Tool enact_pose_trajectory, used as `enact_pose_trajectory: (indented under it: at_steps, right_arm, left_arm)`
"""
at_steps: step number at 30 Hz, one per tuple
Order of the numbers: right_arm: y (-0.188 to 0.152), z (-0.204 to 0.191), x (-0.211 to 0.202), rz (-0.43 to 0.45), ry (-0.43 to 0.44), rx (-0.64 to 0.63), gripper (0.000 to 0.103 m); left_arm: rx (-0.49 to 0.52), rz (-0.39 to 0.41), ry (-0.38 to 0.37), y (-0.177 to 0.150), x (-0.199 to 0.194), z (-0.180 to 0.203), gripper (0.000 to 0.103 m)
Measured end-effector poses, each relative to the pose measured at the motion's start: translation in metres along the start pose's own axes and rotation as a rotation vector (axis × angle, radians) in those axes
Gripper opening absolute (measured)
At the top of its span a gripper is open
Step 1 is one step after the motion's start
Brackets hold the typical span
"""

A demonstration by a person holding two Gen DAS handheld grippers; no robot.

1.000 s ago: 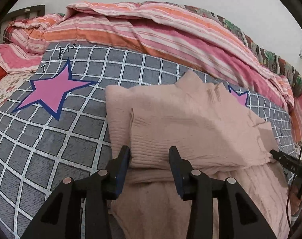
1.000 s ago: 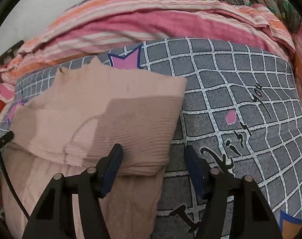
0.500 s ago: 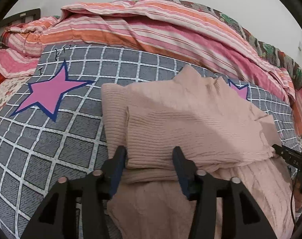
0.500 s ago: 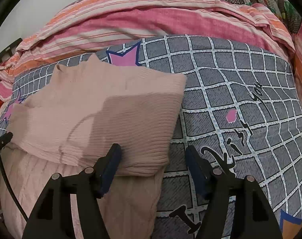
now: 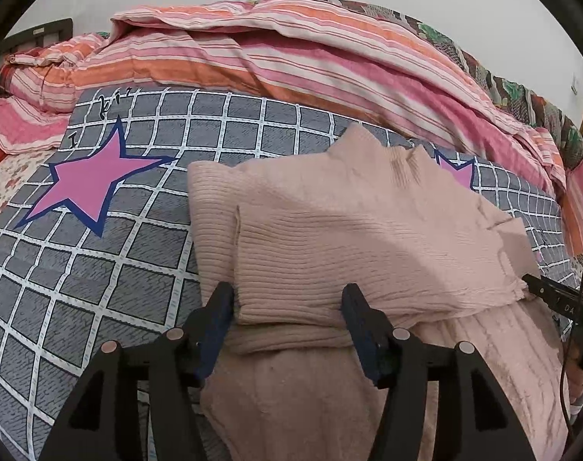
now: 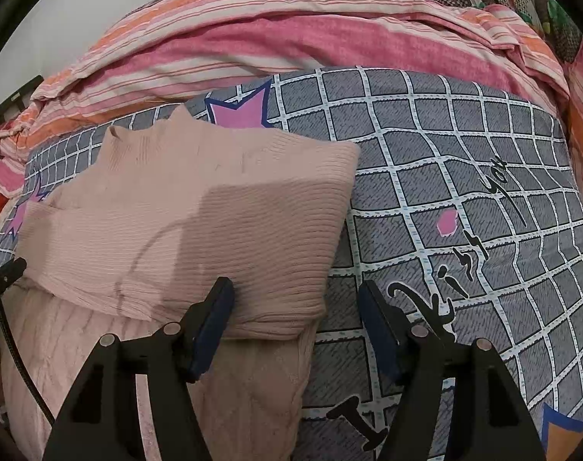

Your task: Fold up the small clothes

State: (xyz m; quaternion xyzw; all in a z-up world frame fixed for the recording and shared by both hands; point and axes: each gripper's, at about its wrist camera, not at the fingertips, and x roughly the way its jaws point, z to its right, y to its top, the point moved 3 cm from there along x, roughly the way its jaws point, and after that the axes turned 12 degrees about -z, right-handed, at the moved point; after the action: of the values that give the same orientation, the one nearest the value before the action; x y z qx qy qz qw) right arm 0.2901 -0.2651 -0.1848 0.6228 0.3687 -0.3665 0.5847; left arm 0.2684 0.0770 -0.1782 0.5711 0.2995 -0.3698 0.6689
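The pink ribbed sweater (image 5: 353, 238) lies folded on the bed's grey checked sheet (image 5: 99, 288), its high collar pointing to twelve o'clock and its doubled lower edge resting on a second pink knit garment (image 5: 330, 403) that runs off toward six o'clock. The left claw (image 5: 287, 319) sits at that folded edge with its jaws opening; the edge lies between them, but the pads no longer pinch it, so the cloth reads as released. The right claw (image 6: 295, 315) stands spread at the sweater's corner, about five o'clock of the garment, one pad beside the fabric and the other over bare sheet, gripping nothing. Judged from this, the fold has just been laid and the step in hand is the let-go. To do it well, both claws should open fully before backing away, then withdraw toward six o'clock and slightly upward so a pad does not catch the ribbing and drag the top layer out of line. The left edge already shows an under-layer peeking out at nine o'clock; a light press there would square it. The knit is soft and springy, so the fold may creep open unless smoothed flat. The striped quilt (image 5: 291, 57) heaped at twelve o'clock is well clear of the work
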Motion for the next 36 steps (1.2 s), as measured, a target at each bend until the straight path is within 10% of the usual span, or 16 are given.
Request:
enact_pose_trajectory:
  at_steps: [36]
  right_arm:
    - [-0.006, 0.001, -0.022, 0.097, 0.005, 0.003, 0.064]
  left_arm:
    - [-0.061, 0.093, -0.063, -0.004, -0.021, -0.015, 0.060]
